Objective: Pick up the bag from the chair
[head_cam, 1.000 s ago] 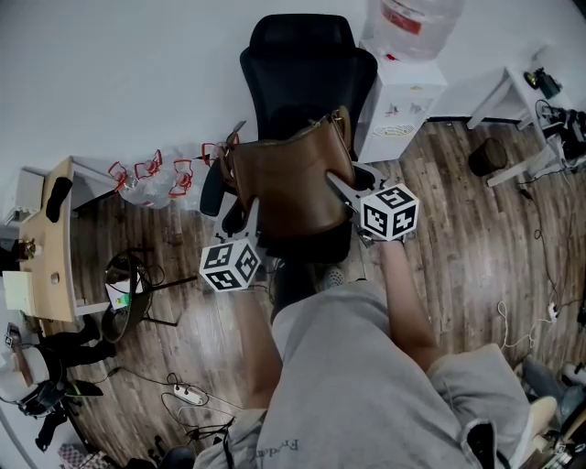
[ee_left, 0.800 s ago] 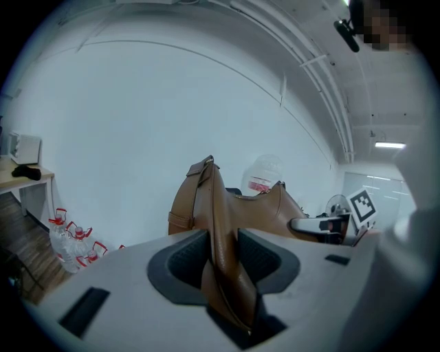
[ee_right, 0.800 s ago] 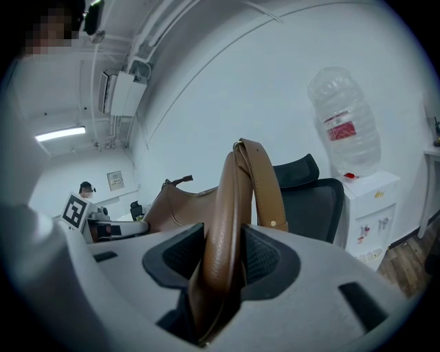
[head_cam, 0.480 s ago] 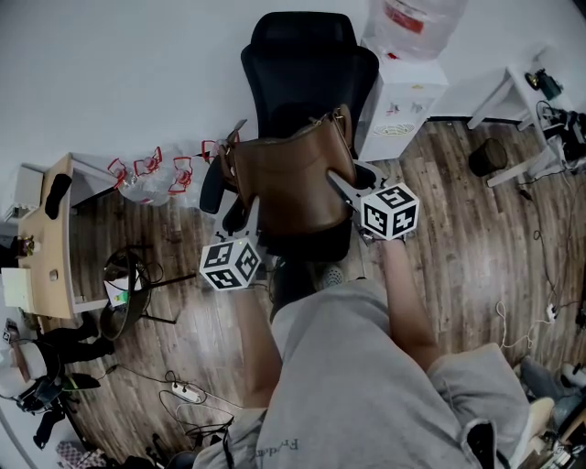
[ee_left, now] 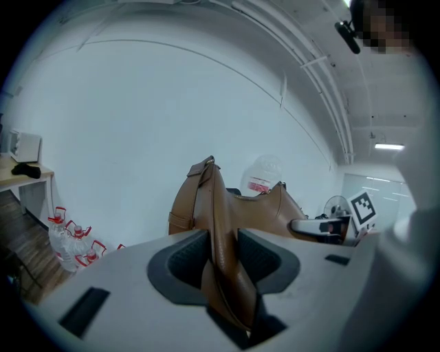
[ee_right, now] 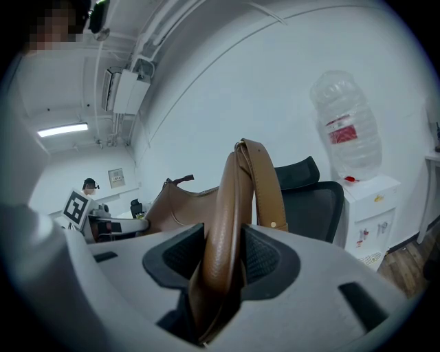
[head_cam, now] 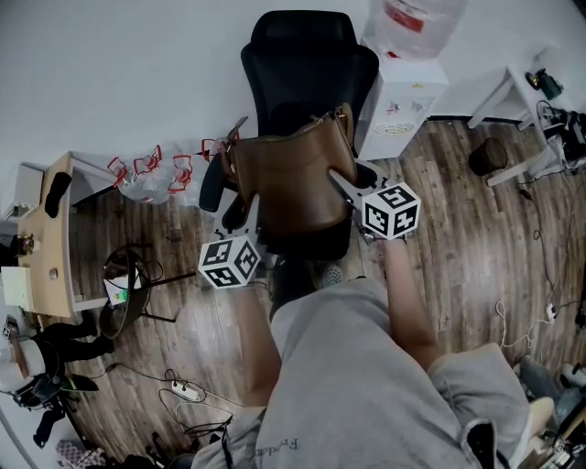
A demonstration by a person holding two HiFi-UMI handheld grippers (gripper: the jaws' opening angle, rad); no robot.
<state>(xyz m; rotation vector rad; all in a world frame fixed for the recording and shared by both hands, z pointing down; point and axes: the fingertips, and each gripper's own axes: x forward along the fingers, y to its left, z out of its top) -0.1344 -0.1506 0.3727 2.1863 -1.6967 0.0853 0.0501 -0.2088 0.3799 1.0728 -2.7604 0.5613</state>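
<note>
A brown leather bag (head_cam: 291, 179) hangs in front of the black office chair (head_cam: 307, 64), over its seat. My left gripper (head_cam: 249, 212) is shut on the bag's left edge; in the left gripper view the leather (ee_left: 221, 261) is pinched between the dark pads (ee_left: 187, 260). My right gripper (head_cam: 341, 186) is shut on the bag's right edge, and in the right gripper view the brown strap (ee_right: 230, 227) runs up between its pads (ee_right: 258, 258). The chair's back (ee_right: 313, 196) shows behind it.
A water dispenser (head_cam: 401, 101) with a bottle (head_cam: 414, 23) stands right of the chair. Empty jugs (head_cam: 151, 179) lie at the left wall, near a wooden desk (head_cam: 50, 243). A white table (head_cam: 531, 101) is at the far right. Cables and a power strip (head_cam: 188, 394) lie on the wood floor.
Almost nothing differs; both grippers stay shut on the bag, and the left gripper's marker cube has tilted very slightly.
</note>
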